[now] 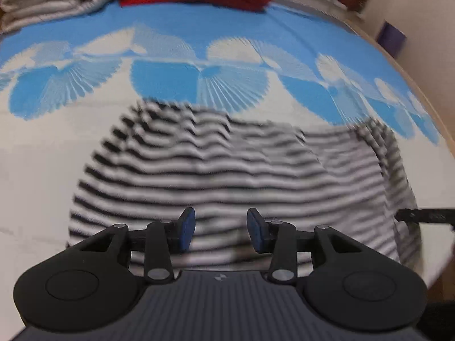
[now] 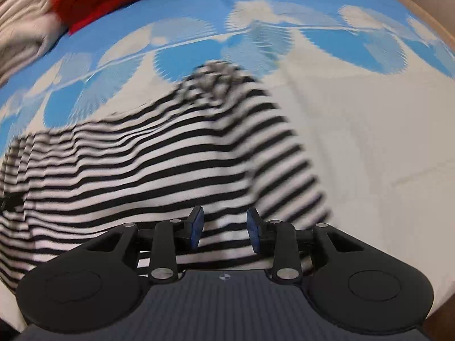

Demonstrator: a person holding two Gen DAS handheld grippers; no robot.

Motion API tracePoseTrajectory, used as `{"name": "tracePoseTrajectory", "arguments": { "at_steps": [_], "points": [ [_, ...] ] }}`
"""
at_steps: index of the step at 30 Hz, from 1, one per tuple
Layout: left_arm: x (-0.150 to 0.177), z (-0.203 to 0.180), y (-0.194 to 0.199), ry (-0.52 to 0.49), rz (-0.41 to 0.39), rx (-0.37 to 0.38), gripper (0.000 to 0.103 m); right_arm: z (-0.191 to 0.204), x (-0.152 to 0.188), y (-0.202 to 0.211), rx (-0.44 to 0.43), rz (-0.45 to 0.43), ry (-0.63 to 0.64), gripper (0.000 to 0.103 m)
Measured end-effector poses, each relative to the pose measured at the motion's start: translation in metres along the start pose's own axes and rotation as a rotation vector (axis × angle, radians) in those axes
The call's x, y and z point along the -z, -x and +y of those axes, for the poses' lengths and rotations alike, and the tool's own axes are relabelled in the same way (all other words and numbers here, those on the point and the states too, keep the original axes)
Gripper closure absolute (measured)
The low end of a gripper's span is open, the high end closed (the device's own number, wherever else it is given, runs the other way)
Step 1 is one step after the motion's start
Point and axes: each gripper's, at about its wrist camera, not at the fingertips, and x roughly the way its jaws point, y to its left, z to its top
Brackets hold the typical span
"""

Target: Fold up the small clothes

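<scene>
Striped garment [image 1: 227, 170] lies part-folded on patterned cloth [image 1: 199, 28]; left gripper [image 1: 221, 233] and right gripper [image 2: 224, 231] are held part-open, empty; an edge must be regrasped next.

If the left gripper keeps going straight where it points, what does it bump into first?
Most likely the black-and-white striped cloth garment lying right under the open left gripper. Nothing else shows in between, though the picture is blurry.

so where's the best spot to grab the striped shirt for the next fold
Probably the striped shirt by its near hem, coming straight down from above. It lies flat on the cloth, and both the left gripper and right gripper hang open over that edge. Pinch one layer at each end; the far bunched end looks harder to grip.
</scene>
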Motion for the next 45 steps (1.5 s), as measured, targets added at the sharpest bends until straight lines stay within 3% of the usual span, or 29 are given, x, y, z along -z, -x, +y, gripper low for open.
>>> {"name": "tracePoseTrajectory", "arguments": {
  "at_steps": [3,5,9,14,18,21,25,36,40,45],
  "points": [
    [0.014,0.001,-0.011,-0.012,0.110,-0.054,0.059,-0.015,0.009,-0.018,0.101,0.109,0.013,0.068],
    [0.021,0.006,-0.017,0.005,0.151,-0.089,0.058,-0.019,0.011,-0.016,0.106,0.100,0.020,0.068],
    [0.026,0.020,0.003,0.088,0.112,-0.071,0.058,-0.018,0.013,0.010,0.126,-0.031,0.008,0.068],
    [0.037,0.031,0.025,0.134,0.099,-0.046,0.058,-0.017,0.011,0.059,0.061,-0.224,-0.015,0.066],
    [0.041,0.050,0.034,0.217,0.104,-0.004,0.059,-0.015,0.015,0.100,0.021,-0.375,0.013,0.058],
    [0.041,0.062,0.036,0.263,0.119,-0.001,0.059,-0.022,0.025,0.111,0.009,-0.429,0.003,0.056],
    [0.043,0.067,0.035,0.275,0.148,-0.012,0.059,-0.027,0.030,0.103,0.000,-0.408,-0.057,0.055],
    [0.043,0.069,0.032,0.291,0.170,0.026,0.058,-0.026,0.031,0.093,0.024,-0.382,-0.031,0.055],
    [0.042,0.088,0.032,0.321,0.186,0.064,0.055,-0.027,0.032,0.094,0.023,-0.381,-0.023,0.055],
    [0.046,0.127,0.027,0.350,0.222,0.023,0.049,-0.033,0.035,0.098,0.007,-0.387,-0.033,0.055]
  ]
}}
